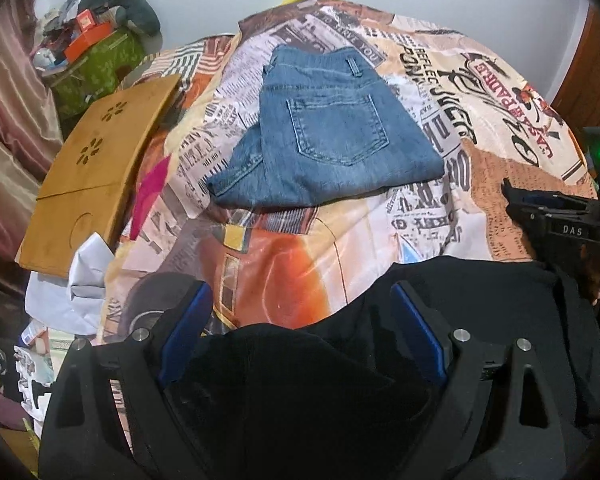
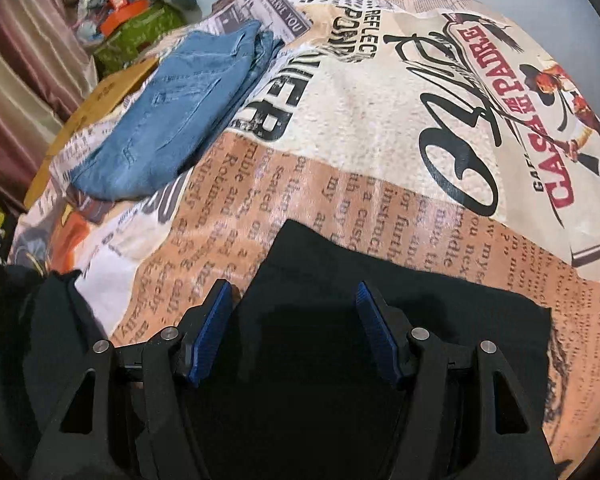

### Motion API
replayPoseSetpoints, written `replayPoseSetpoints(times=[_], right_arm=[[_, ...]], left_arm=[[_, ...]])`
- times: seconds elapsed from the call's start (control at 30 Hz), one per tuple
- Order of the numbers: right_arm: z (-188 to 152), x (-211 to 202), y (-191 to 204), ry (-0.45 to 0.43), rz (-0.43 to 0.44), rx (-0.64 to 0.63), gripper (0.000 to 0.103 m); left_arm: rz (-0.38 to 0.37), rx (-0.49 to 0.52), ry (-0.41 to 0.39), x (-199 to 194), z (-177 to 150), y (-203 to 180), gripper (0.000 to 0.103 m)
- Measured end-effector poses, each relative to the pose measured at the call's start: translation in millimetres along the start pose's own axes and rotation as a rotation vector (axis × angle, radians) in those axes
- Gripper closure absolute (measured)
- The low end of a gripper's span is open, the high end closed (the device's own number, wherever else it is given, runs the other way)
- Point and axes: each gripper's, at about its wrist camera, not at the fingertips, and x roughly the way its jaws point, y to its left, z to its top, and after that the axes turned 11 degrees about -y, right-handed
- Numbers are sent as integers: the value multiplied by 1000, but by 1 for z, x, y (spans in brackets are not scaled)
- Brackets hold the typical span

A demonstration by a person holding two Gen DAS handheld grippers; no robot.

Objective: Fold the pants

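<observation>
Black pants: spread on the printed bedspread at its near edge, under both my grippers, placed there, I judge, for folding. Left gripper and right gripper: fingers apart, holding nothing. Folded jeans: set aside further up.

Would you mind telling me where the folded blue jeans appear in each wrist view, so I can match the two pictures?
Left wrist: the jeans lie centre, above the middle, back pocket showing.
Right wrist: the jeans lie upper left, seen slantwise.
Shared landmark: the red CASA DE PADRE print on the bedspread, right of the jeans in both.
</observation>
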Motion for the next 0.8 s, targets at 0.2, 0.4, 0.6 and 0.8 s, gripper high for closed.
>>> replayPoseSetpoints(times=[0.2, 0.4, 0.6, 0.8], right_arm=[[-2, 1, 8, 2, 18, -32, 91], [4, -9, 7, -26, 0, -2, 97], [13, -69, -6, -137, 1, 39, 98], [11, -148, -22, -266, -34, 62, 98]], left_arm=[[13, 29, 15, 4, -5, -8, 13], [-7, 44, 29, -7, -8, -16, 13], [-25, 71, 15, -30, -9, -30, 13], [-54, 116, 18, -48, -15, -56, 12]])
